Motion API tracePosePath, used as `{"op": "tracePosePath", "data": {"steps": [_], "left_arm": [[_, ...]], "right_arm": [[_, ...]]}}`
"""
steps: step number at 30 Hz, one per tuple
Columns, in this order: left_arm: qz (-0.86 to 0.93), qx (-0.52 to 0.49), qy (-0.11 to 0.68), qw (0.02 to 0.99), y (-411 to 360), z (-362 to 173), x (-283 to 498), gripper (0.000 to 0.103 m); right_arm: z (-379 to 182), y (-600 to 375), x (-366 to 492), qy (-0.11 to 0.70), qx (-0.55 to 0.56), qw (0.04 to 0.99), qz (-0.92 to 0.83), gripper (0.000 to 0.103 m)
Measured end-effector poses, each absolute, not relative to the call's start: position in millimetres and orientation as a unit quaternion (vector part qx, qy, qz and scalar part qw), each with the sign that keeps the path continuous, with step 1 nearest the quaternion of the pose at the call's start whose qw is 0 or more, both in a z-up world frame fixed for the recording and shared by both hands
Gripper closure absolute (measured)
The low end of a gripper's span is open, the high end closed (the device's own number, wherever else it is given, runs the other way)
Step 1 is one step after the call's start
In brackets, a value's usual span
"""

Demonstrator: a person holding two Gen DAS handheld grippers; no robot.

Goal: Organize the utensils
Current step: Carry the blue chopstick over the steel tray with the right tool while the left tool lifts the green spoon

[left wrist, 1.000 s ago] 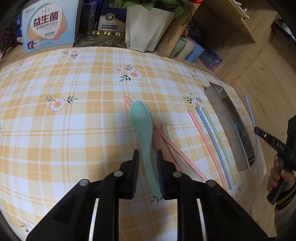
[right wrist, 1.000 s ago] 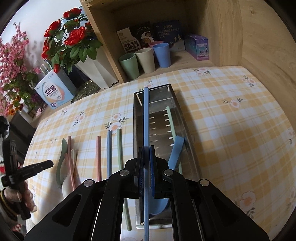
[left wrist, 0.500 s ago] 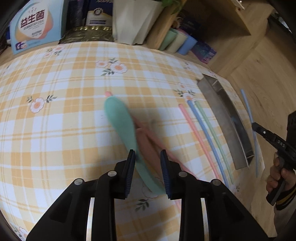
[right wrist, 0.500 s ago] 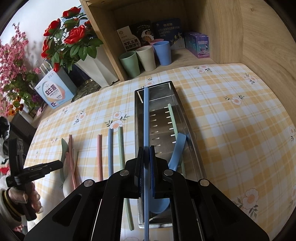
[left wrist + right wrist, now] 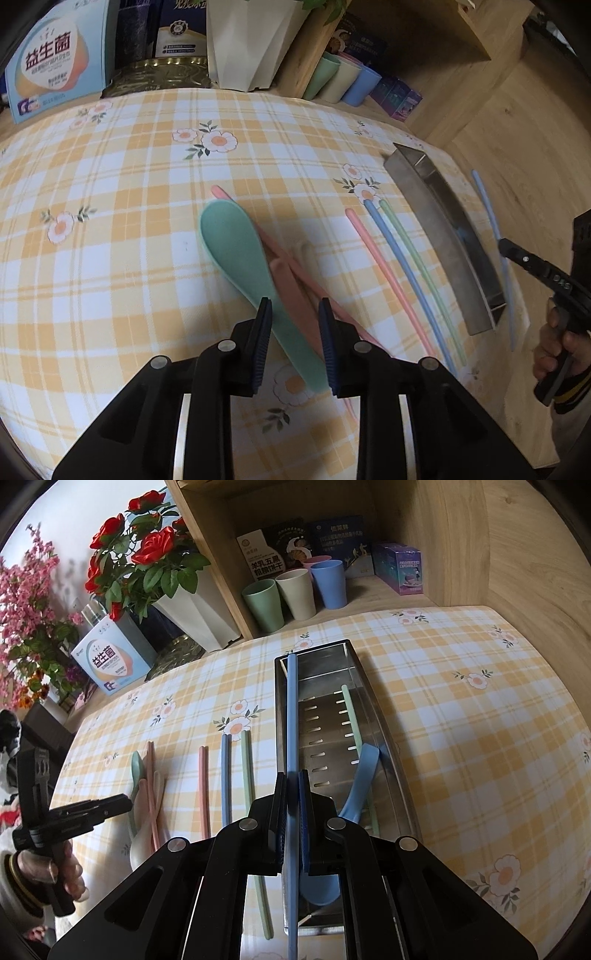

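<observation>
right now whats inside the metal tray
The slotted steel tray holds a pale green chopstick and a blue plastic spoon; the spoon's bowl is partly hidden by the right tool.

From the left wrist we looked steeply down, close over the green spoon (image 5: 236, 254), with the steel tray (image 5: 443, 236) at right. From the right wrist we faced the shelf along that tray (image 5: 391, 753). Both views shared the checked tablecloth (image 5: 110, 258) (image 5: 461, 738).

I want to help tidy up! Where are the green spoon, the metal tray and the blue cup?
green spoon (image 5: 236, 247): left wrist view, on its bowl.
metal tray (image 5: 386, 734): right wrist view, on its right wall.
blue cup (image 5: 328, 583): right wrist view, on its side.
</observation>
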State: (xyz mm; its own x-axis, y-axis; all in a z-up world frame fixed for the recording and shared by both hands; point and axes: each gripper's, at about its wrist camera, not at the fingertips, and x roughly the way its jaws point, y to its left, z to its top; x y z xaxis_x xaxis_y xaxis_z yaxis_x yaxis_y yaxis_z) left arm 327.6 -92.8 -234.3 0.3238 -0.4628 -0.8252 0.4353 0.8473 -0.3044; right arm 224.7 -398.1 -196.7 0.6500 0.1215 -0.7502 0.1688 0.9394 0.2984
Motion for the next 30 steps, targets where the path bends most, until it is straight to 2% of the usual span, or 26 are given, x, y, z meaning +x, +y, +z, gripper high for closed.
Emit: {"op": "tracePosePath", "data": {"steps": [2,15,17,22,30], "left_arm": [[-0.262,0.007,0.511,0.819,-95,-235,331,0.088],[-0.241,0.002,0.52,0.82,-87,-240,336,0.087],[-0.247,0.025,0.517,0.819,-94,-238,333,0.093],[-0.24,0.06,0.515,0.821,-96,-235,330,0.097],[-0.209,0.061,0.526,0.822,-68,-233,334,0.098]], "right_arm": [[-196,-398,225,0.417,0.175,0.892,-0.013,0.097],[-195,-398,227,0.417,0.175,0.892,-0.013,0.097],[-195,-397,228,0.417,0.176,0.892,-0.012,0.097],[-194,-397,227,0.415,0.177,0.892,-0.012,0.097],[-194,-397,227,0.416,0.178,0.892,-0.013,0.097]]}}
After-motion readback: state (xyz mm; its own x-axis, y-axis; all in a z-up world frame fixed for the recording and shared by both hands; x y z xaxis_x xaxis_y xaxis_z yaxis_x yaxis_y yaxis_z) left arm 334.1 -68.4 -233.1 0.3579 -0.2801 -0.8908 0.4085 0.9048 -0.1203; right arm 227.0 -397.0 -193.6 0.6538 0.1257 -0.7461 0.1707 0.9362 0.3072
